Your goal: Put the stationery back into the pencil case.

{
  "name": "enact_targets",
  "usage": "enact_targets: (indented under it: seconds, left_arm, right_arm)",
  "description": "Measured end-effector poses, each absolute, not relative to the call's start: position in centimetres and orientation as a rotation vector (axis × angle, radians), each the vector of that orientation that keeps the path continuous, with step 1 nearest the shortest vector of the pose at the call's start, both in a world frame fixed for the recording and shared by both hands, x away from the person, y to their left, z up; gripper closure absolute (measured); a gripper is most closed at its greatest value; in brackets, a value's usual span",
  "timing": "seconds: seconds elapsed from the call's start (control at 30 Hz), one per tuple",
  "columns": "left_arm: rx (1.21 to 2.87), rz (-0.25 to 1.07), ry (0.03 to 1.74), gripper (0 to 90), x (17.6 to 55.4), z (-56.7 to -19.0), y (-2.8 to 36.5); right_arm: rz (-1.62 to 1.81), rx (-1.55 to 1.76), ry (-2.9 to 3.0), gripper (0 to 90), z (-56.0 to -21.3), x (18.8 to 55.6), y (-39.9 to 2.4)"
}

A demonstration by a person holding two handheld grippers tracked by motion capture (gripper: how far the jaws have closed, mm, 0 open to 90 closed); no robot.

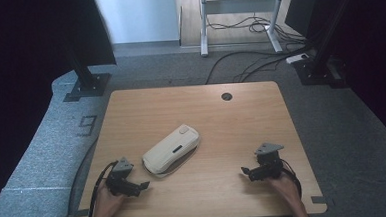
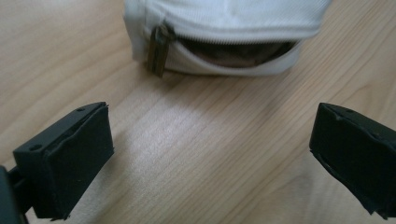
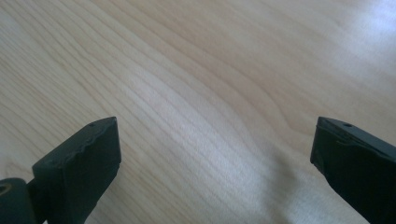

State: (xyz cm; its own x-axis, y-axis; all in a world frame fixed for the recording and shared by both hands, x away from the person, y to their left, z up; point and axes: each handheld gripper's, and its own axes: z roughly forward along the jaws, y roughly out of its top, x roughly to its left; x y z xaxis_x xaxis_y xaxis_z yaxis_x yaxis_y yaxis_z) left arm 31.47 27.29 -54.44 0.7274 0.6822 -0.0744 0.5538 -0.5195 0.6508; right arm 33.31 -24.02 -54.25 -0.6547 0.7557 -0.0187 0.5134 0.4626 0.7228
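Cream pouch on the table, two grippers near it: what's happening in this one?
A person holds a hand-held gripper in each hand at a wooden table. The left hand-held gripper is open and points at the near end of a cream zip pouch, whose zipper is partly undone, without touching it. The right hand-held gripper is open too, over bare wood, holding nothing.

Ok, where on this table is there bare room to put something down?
Bare wood runs across the far half of the table, from the pouch back to the cable hole. Also free is the stretch between the pouch and the right gripper. It is tight only between the left gripper and the pouch.
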Motion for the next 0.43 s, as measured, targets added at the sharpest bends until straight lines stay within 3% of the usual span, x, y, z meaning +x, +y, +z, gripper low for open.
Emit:
enact_targets:
  seconds: [0.43]
  left_arm:
    - [2.277, 0.33, 0.909, 0.0, 31.0, -54.8, 26.5]
  right_arm:
    - [1.017, 1.095, 2.398, 0.0, -55.7, 33.0, -24.5]
